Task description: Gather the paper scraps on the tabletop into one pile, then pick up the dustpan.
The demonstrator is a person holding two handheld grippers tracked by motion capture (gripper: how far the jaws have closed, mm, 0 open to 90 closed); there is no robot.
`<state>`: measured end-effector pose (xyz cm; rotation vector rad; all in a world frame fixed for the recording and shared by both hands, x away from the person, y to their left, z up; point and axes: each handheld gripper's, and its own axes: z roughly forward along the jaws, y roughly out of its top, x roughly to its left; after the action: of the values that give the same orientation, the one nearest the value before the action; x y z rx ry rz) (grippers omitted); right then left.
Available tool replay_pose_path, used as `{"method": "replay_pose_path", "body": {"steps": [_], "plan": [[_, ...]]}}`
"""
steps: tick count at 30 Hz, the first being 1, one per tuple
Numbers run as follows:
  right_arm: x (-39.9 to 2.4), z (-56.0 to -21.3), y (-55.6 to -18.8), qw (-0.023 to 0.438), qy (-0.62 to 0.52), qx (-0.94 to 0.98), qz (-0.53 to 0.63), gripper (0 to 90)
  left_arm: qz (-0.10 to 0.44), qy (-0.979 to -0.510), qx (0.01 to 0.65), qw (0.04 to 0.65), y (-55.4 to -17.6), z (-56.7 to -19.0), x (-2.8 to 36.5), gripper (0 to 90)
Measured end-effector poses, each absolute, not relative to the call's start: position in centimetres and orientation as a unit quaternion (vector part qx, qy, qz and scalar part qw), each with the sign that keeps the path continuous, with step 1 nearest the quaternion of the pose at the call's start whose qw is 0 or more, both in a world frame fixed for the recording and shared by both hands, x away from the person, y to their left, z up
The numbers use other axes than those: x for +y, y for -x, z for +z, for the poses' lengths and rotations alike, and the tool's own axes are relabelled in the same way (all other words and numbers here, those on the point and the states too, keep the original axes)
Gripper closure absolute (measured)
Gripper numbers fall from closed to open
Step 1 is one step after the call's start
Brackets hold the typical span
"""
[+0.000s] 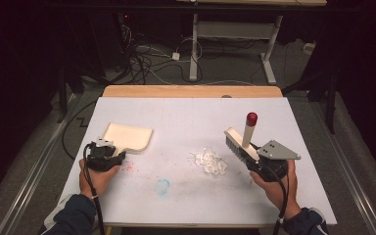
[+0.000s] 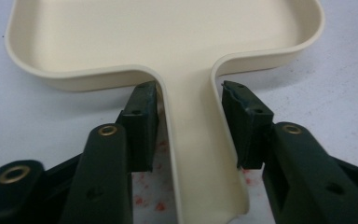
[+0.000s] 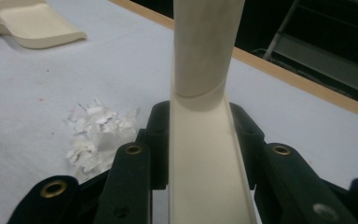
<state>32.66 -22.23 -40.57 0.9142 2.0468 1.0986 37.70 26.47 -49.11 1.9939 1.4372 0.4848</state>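
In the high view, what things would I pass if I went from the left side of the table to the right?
Left gripper → cream dustpan → blue smudge → pile of paper scraps → brush → right gripper.

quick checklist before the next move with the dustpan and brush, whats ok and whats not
1. Right gripper shut on the brush: ok, both jaws press its cream back.
2. Left gripper around the dustpan handle: ok, the handle runs between the jaws.
3. Left pads pressing the handle: cannot tell; the left one looks to be touching, a thin gap shows at the right one.
4. Dustpan flat on the table: ok.
5. Paper scraps in one heap between dustpan and brush: ok.
6. Dustpan mouth facing the heap: not ok, in the high view it opens to the right, with the scraps lower right of it.
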Motion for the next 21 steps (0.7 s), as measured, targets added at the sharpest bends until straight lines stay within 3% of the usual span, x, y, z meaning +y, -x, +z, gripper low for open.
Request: {"method": "replay_pose_path", "body": {"steps": [6,21], "plan": [[-22.3,-40.8,-32.7,0.311,-0.353,0.778,0.416,67.4,0.186,-0.759,0.544,0.305,-37.8,-49.0,26.2,63.2],[-22.4,-41.3,-33.2,0.316,-0.354,0.779,0.409,67.5,0.199,-0.785,0.512,0.285,-37.4,-47.5,26.0,63.9]]}}
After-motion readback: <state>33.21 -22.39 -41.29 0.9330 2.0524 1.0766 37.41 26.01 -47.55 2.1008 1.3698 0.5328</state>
